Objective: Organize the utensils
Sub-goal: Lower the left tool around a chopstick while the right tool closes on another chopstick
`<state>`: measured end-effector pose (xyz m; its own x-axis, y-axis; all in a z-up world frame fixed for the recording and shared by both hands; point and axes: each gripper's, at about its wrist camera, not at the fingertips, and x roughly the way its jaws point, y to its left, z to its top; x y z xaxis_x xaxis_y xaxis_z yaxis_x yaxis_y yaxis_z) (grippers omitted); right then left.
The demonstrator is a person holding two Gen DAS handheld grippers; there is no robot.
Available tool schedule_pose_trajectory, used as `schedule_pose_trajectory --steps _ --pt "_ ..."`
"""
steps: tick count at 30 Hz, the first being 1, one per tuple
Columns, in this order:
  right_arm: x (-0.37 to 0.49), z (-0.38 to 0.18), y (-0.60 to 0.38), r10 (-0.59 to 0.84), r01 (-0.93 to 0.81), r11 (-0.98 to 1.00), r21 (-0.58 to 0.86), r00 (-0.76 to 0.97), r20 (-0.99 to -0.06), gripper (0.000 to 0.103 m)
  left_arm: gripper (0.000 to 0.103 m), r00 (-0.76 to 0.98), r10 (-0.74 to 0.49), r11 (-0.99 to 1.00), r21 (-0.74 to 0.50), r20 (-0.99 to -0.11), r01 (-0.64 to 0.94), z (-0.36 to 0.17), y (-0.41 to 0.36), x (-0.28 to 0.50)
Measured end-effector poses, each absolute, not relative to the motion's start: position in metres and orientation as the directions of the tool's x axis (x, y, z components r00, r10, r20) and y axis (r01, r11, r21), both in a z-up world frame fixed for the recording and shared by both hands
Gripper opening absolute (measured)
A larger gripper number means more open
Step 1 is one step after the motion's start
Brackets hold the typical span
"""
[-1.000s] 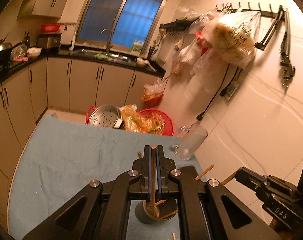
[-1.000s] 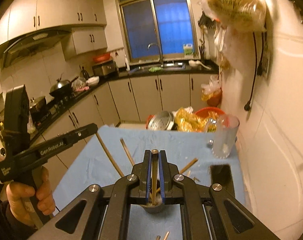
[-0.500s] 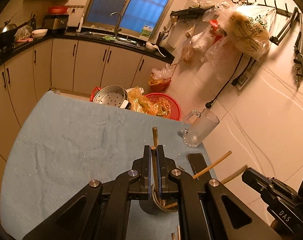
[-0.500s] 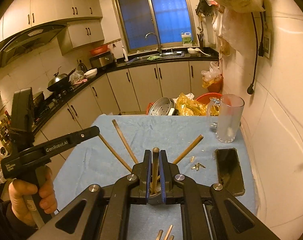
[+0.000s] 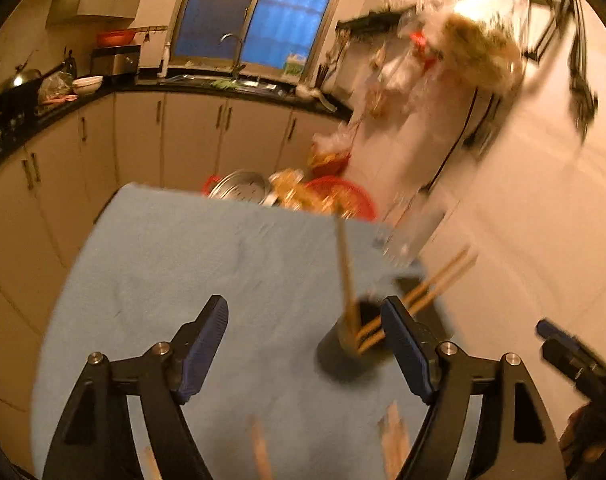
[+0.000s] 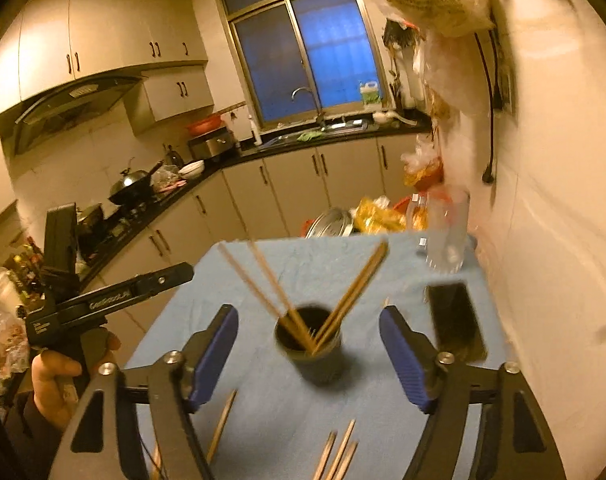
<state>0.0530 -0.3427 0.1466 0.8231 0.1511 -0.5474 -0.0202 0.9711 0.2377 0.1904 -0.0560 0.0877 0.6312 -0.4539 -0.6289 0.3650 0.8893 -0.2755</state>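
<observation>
A dark cup (image 6: 309, 344) stands on the blue cloth (image 6: 323, 264) with several wooden chopsticks (image 6: 359, 284) leaning out of it. My right gripper (image 6: 309, 354) is open and empty, its blue pads either side of the cup. My left gripper (image 5: 303, 346) is open and empty, with the same cup (image 5: 345, 350) and its chopsticks (image 5: 345, 276) just inside its right pad. Loose chopsticks (image 6: 339, 454) lie on the cloth near me; they also show in the left wrist view (image 5: 259, 450). The left gripper's body (image 6: 103, 300) shows at the left of the right wrist view.
A black phone (image 6: 455, 320) lies on the cloth to the right of the cup. A glass mug (image 6: 447, 236) stands at the far right corner by the wall. A steel steamer (image 6: 329, 222) and red baskets (image 5: 343, 198) sit beyond the table's far edge.
Both grippers were shut on a chopstick over the cup. Both have opened and let go; the chopsticks now stand in the cup. Both views are blurred by motion.
</observation>
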Motion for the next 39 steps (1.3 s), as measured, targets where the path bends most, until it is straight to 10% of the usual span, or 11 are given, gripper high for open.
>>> schedule_pose_trajectory --steps 12,16,28,39 --pt "0.026 0.027 -0.354 0.205 0.091 0.932 0.351 0.666 -0.717 0.077 0.080 0.510 -0.390 0.917 -0.270 -0.767 0.294 -0.015 -0.015 0.135" --pt "0.039 0.003 -0.368 0.263 0.127 0.899 0.419 0.608 -0.749 0.052 0.080 0.500 -0.392 0.915 -0.273 -0.772 0.295 -0.018 -0.016 0.136" --pt "0.089 -0.031 -0.363 0.271 0.142 0.912 0.385 0.497 -0.825 0.024 0.079 0.469 -0.388 0.917 -0.282 -0.793 0.282 -0.029 -0.018 0.150" --pt "0.121 -0.054 -0.359 0.176 0.184 0.944 0.273 0.418 -0.891 0.024 0.079 0.469 -0.374 0.924 -0.280 -0.800 0.260 -0.031 -0.011 0.160"
